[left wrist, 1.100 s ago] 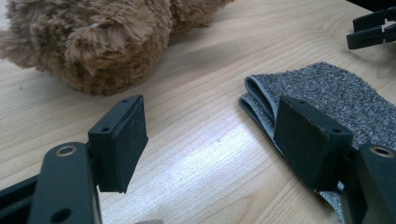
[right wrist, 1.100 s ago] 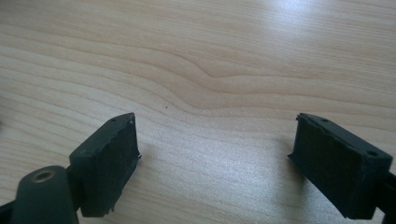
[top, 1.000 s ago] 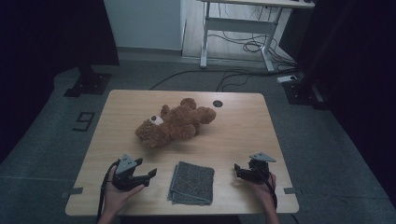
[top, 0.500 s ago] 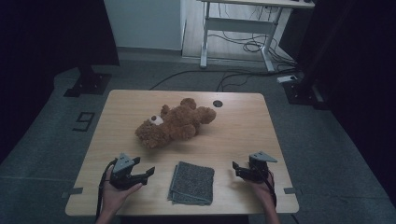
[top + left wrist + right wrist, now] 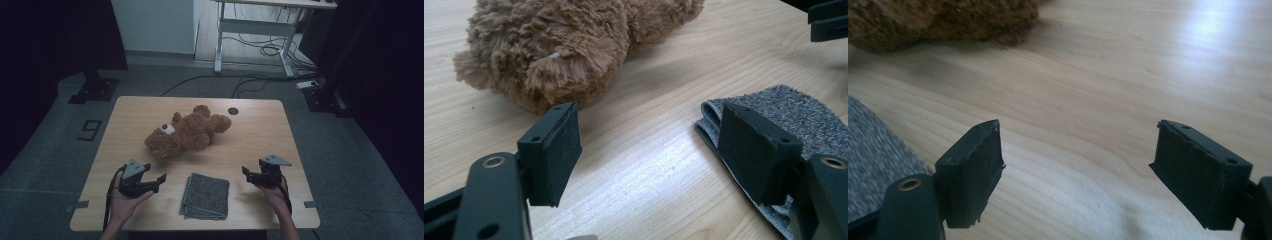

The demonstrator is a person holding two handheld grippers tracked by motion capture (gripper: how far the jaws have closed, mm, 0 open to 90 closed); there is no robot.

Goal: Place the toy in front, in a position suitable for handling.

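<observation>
A brown teddy bear (image 5: 187, 132) lies on its side in the middle of the wooden table (image 5: 260, 130). A folded grey cloth (image 5: 206, 195) rests near the front edge, between both hands. My left gripper (image 5: 159, 179) is left of the cloth, open and empty; its own view frames the bear (image 5: 574, 45) and the cloth's edge (image 5: 794, 110) beyond its gap (image 5: 649, 130). My right gripper (image 5: 246, 173) hovers right of the cloth, open over bare wood (image 5: 1078, 155). Its jaws have just been closing a little, with nothing between them.
A small dark round grommet (image 5: 232, 111) sits in the tabletop behind the bear. Beyond the table stand a white desk frame (image 5: 250, 30) and loose cables on the floor. The other gripper (image 5: 829, 20) shows at the top right of the left gripper view.
My right gripper has lifted slightly off the table and shifted a little away from the front edge. The left gripper, bear and cloth have stayed put.
</observation>
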